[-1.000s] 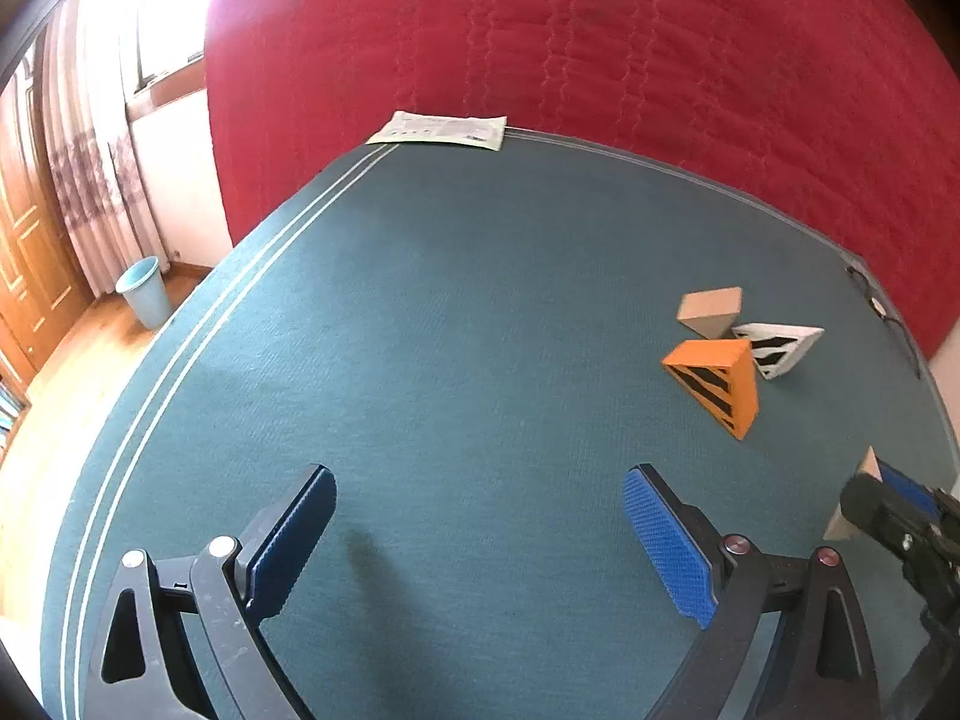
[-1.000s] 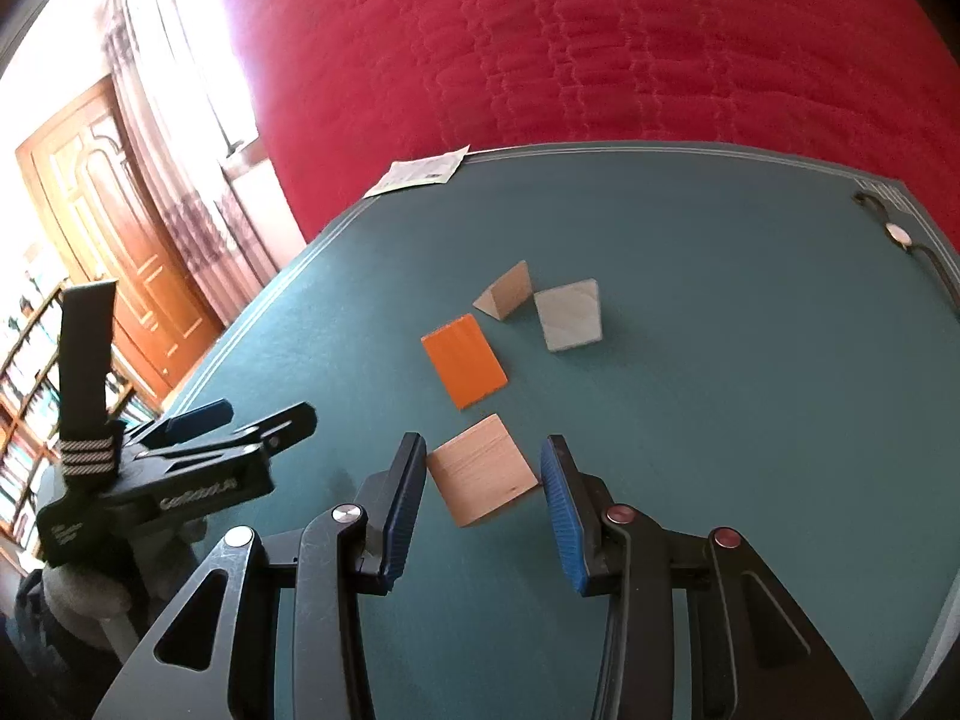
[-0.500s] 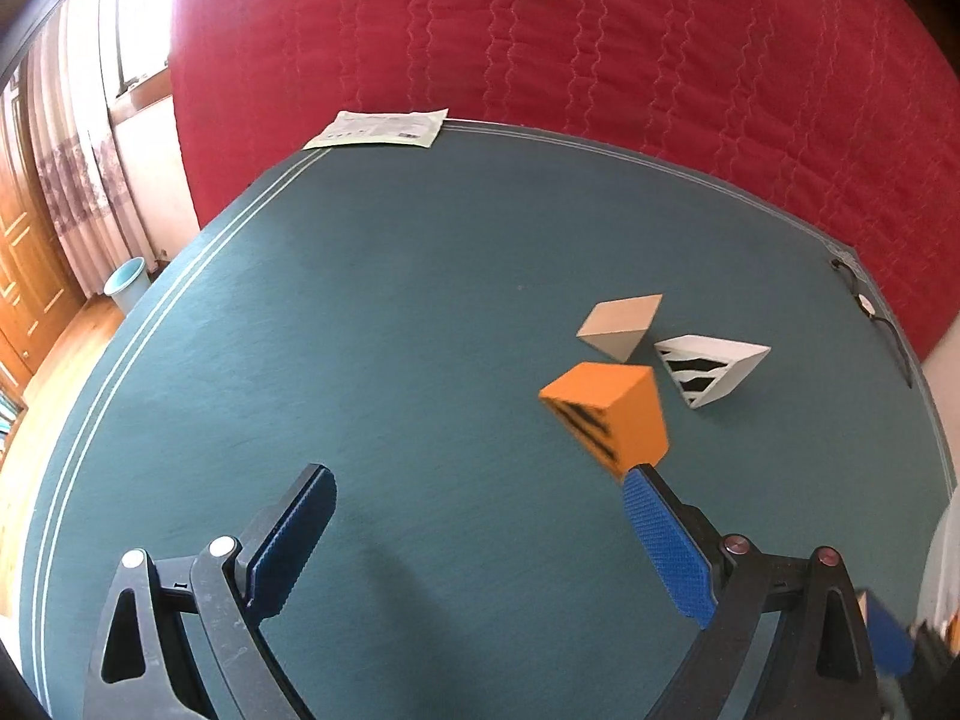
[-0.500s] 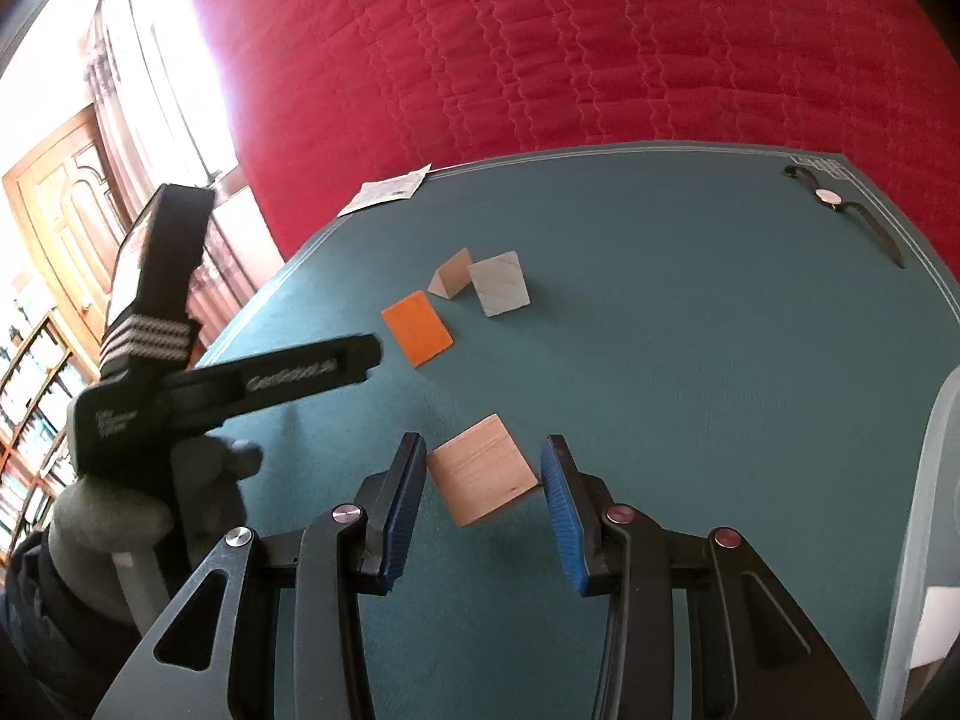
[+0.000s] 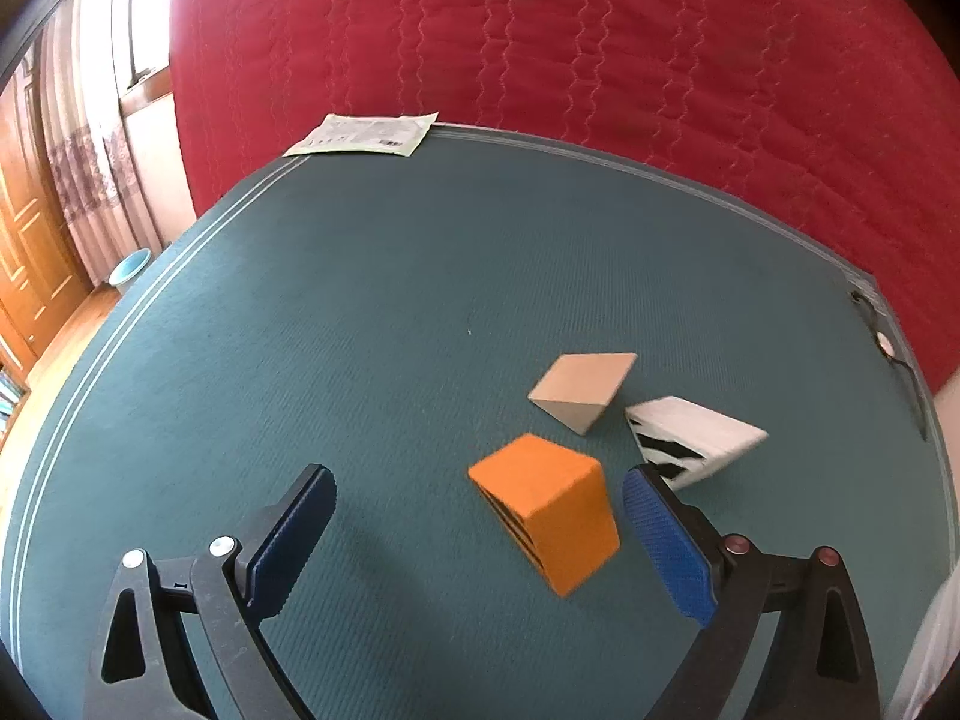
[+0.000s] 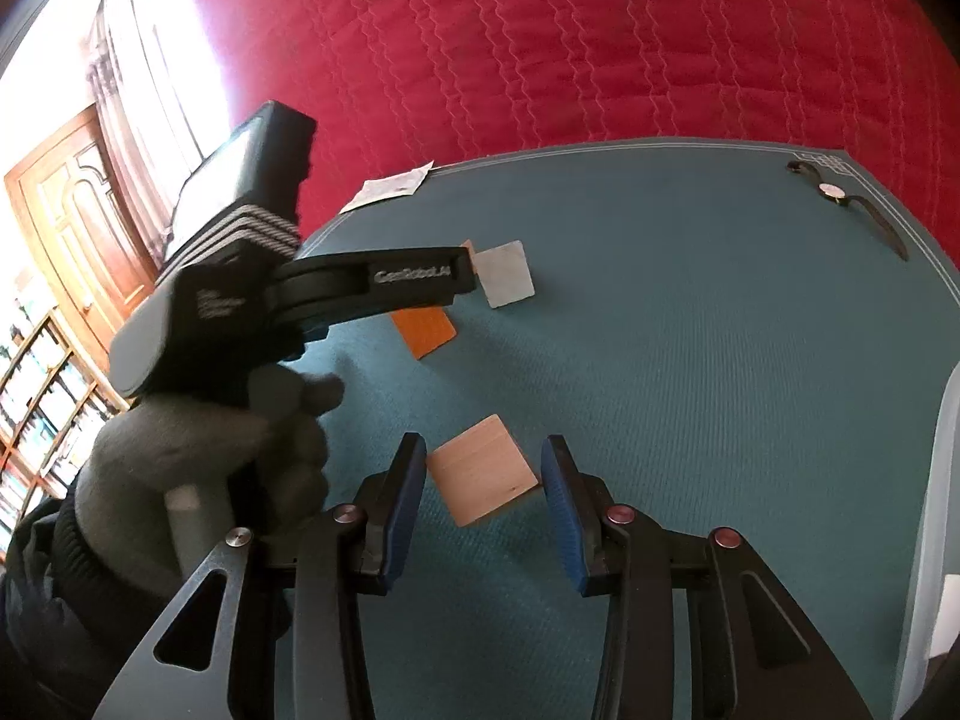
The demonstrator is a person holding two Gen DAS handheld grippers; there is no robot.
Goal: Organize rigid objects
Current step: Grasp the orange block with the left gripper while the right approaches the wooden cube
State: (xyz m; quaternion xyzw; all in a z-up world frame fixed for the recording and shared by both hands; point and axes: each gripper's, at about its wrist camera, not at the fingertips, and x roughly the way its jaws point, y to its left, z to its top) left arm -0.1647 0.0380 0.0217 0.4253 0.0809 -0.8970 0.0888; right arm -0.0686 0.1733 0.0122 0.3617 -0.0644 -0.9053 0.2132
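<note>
Left tongs' black arm [image 6: 384, 285] hides part of the orange block [image 6: 427, 331] and most of a tan wooden wedge [image 6: 468, 249]; pale grey bin [image 6: 936, 540] cut off at right edge.

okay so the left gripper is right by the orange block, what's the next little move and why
Probably shift the left gripper a little to its right, then close. Its jaws are wide open, but the orange block sits off-center, close against the right finger with a wide gap to the left one. Centering first should keep the block from being shoved toward the white block.

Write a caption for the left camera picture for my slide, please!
Open left tongs close in on an orange block on the green mat.
</note>
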